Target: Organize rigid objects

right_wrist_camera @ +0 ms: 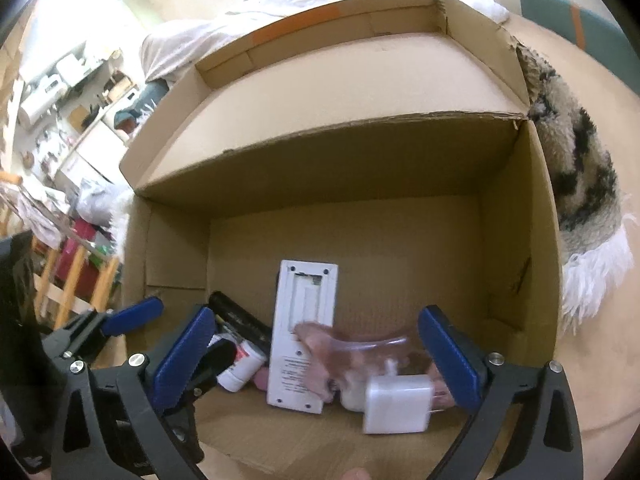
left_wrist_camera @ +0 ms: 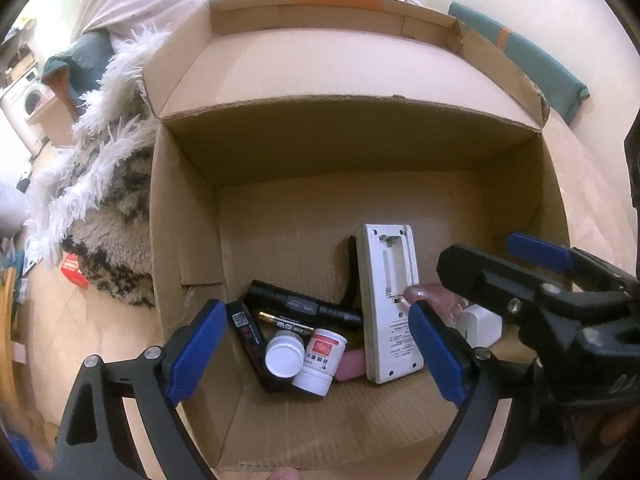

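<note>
Left wrist view: my left claw (left_wrist_camera: 316,354) hangs spread and empty over the near edge of the open brown cardboard box (left_wrist_camera: 188,216). On the box floor lie a white rectangular remote with its battery bay uncovered (left_wrist_camera: 387,304), a black cylindrical torch (left_wrist_camera: 304,304), a slim black bar-shaped device with a red label (left_wrist_camera: 248,336), a gold-and-black battery (left_wrist_camera: 285,323), two white plastic pill bottles (left_wrist_camera: 308,356) and a small pink block (left_wrist_camera: 351,364), all bunched near-centre. I judge the remote light, stiff and smooth-sided; its long edges offer the surest hold. The bottles look light and inclined to roll.

Right wrist view: my right claw (right_wrist_camera: 320,356) is likewise spread, with nothing pinched. Between its fingers, blurred, sit a translucent pink plastic piece (right_wrist_camera: 352,346) and a white square plug-in charger (right_wrist_camera: 398,408), just right of the remote. The charger I judge dense, hard and slippery; flat opposite faces suit the grip, away from its prongs. The pink piece is too blurred to identify.
</note>
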Demonstrator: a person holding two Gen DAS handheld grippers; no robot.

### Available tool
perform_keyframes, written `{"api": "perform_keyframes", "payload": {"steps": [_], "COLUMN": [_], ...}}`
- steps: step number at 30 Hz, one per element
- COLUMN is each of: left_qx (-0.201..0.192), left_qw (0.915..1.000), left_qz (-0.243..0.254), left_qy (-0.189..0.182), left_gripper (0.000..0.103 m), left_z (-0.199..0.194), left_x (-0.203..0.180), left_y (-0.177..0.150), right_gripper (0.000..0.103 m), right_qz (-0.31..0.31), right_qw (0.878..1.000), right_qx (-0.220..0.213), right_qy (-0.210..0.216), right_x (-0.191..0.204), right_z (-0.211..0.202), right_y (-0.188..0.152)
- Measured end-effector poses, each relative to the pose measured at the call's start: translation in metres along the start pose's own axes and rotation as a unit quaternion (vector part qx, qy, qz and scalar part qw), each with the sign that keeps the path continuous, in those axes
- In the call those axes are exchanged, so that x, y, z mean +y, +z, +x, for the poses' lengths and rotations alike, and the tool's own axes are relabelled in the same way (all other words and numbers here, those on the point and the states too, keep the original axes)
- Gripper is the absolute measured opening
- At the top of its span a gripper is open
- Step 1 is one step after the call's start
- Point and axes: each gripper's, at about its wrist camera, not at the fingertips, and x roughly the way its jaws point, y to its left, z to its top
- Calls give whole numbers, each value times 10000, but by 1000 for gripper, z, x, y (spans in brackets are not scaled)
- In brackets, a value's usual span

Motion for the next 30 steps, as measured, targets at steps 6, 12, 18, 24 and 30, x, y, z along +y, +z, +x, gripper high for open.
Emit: {"api": "perform_keyframes", "payload": {"steps": [6, 12, 18, 24, 30], "left_qx": [10, 8, 23, -113, -426], "left_qw": [9999, 9991, 9970, 9955, 9963], "left_qz": [-121, -377, -728, -922, -714], "left_qy": [-90, -212, -275, -169, 217], "left_gripper": [92, 93, 93, 93, 93], "left_z": [-7, -25, -49, -79, -108], "left_x": [9, 24, 45, 58, 56], "left_y": [2, 0, -5, -20, -34], "right_gripper": [103, 103, 103, 103, 103], "right_qz": [-38, 54, 101, 94, 46], "right_qw": [9999, 9996, 9994, 9986, 9973], "right_qx": [-115, -236, -338, -496, -572], "right_qy": [57, 127, 55, -137, -459], "right_x": [3, 3, 6, 13, 18], "right_z": [-7, -18, -36, -65, -88], "right_y": [1, 1, -5, -18, -35]}}
